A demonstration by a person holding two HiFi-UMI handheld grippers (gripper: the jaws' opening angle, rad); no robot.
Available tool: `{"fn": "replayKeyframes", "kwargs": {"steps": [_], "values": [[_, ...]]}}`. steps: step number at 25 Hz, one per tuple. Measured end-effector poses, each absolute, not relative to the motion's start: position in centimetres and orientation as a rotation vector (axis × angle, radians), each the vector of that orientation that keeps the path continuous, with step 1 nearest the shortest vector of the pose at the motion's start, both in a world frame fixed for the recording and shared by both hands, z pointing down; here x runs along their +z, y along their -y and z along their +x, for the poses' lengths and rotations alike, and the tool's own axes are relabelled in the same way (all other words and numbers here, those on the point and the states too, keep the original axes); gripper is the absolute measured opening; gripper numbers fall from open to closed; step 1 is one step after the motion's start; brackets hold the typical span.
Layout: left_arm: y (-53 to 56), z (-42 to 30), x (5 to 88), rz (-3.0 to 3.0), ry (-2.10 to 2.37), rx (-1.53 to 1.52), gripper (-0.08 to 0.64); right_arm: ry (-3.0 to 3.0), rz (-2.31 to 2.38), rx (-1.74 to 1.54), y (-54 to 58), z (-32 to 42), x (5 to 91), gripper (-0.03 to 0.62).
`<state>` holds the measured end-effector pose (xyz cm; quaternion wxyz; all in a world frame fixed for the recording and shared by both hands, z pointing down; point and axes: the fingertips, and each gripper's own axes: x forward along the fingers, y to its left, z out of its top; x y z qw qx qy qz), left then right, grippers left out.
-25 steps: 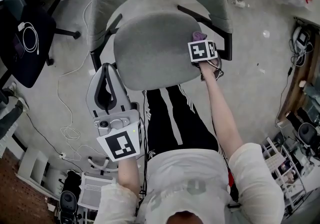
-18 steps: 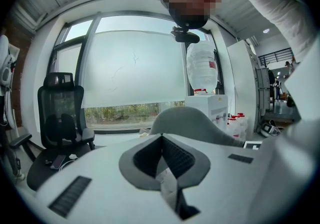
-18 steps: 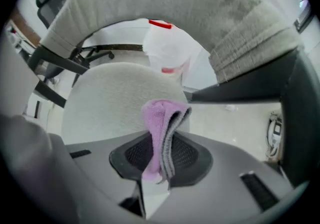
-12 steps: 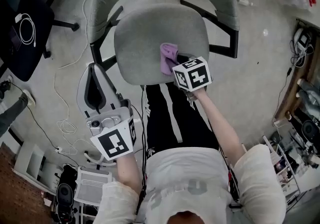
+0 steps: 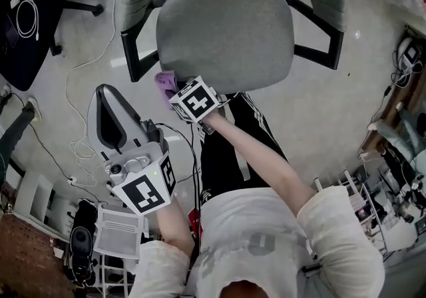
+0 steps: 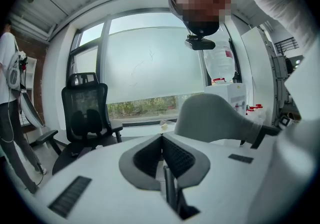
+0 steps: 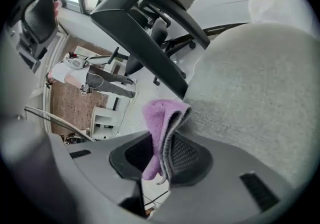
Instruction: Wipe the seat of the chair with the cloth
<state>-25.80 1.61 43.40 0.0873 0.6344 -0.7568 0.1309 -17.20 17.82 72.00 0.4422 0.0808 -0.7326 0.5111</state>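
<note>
The grey chair seat (image 5: 229, 30) fills the top of the head view, with black armrests either side. My right gripper (image 5: 174, 88) is shut on a purple cloth (image 5: 164, 80) at the seat's front-left edge. In the right gripper view the folded cloth (image 7: 161, 118) sticks up from between the pads, touching the seat's fabric (image 7: 255, 83) beside the black armrest (image 7: 145, 28). My left gripper (image 5: 108, 94) hangs left of the seat over the floor. Its jaws (image 6: 162, 140) are shut on nothing and point at the room's window.
A black office chair (image 5: 23, 24) with a white cable stands at the upper left, and loose cables (image 5: 73, 97) trail on the floor. A white rack (image 5: 118, 233) sits by my left side. Clutter lines the right wall (image 5: 399, 150). A person (image 6: 10, 98) stands beside a black mesh chair (image 6: 87, 113).
My right gripper has swept the cloth from the seat's far right side across to its front-left edge. The left gripper has drifted slightly left and stayed shut.
</note>
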Motion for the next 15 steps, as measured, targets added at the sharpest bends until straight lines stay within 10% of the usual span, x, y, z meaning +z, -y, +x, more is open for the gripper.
{"fn": "replayKeyframes", "kwargs": {"steps": [15], "values": [[1.1,-24.2,41.1,2.001,2.204,0.376,0.012,1.721,0.417,1.130,-15.2,-7.3,74.4,0.091]]}}
